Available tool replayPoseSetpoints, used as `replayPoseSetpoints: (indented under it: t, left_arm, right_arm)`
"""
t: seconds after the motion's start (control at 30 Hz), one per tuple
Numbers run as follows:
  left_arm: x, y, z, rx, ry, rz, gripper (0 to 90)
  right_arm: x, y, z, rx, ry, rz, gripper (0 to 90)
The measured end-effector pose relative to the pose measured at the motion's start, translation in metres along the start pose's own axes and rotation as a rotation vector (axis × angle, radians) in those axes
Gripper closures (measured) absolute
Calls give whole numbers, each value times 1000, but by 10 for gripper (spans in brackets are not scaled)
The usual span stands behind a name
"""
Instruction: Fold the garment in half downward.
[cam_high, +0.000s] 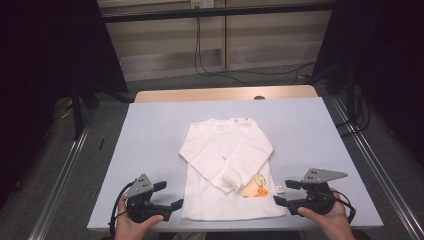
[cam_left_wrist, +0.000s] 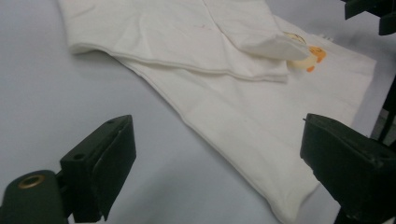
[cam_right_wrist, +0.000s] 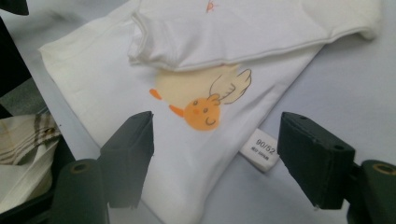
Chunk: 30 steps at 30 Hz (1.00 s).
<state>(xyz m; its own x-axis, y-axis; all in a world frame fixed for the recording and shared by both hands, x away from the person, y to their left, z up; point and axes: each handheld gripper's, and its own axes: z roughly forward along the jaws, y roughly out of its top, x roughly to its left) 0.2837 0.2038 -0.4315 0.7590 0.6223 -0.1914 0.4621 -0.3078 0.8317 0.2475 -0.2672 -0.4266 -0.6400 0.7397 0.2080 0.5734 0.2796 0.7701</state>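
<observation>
A white long-sleeved cotton shirt (cam_high: 227, 165) lies near the lavender bench's (cam_high: 150, 135) front edge, between the released left gripper (cam_high: 169, 195) and right gripper (cam_high: 286, 192).

You've got one white shirt (cam_high: 225, 165) laid out on the one table (cam_high: 150, 130), with both of its sleeves folded across the front. Two tools: the left tool (cam_high: 166, 195) and right tool (cam_high: 286, 192). One size tag (cam_right_wrist: 261, 148), one orange print (cam_right_wrist: 203, 100).

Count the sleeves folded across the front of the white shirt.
2. One sleeve runs from the shirt's left shoulder; the other sleeve runs from the right shoulder, its cuff beside the orange print.
</observation>
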Motion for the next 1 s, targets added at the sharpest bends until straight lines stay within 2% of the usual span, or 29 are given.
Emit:
replayPoseSetpoints:
  t: [0.07, 0.23, 0.37, 0.53, 0.67, 0.77, 0.8, 0.9, 0.93, 1.0]
  left_arm:
    - [1, 1, -2, -27, 12, -2, 75]
    - [6, 4, -5, -88, 42, -20, 50]
    - [10, 7, -6, -101, 40, -28, 39]
    - [17, 14, -5, -124, 39, -28, 38]
    - [23, 20, -5, -149, 70, -17, 38]
    - [26, 23, -5, -162, 85, -13, 39]
    - [27, 24, -4, -164, 90, -18, 38]
    - [32, 25, -3, -174, 91, -30, 44]
    - [33, 27, -3, -166, 79, -29, 53]
    - [36, 29, -2, -179, 90, -32, 53]
  right_arm:
    - [-2, 1, 0, -7, -2, 2, 175]
    - [-7, 3, 0, -27, 7, 24, 93]
    - [-11, 5, -4, -74, 25, 73, 81]
    - [-17, 10, -3, -107, -19, 71, 82]
    - [-22, 14, 0, -125, -52, 81, 60]
    - [-28, 17, 1, -121, -21, 112, 62]
    - [-30, 17, 2, -119, -28, 117, 59]
    - [-34, 21, 5, -116, -53, 105, 60]
    - [-35, 22, 6, -117, -57, 100, 56]
    - [-39, 26, 10, -132, -66, 94, 55]
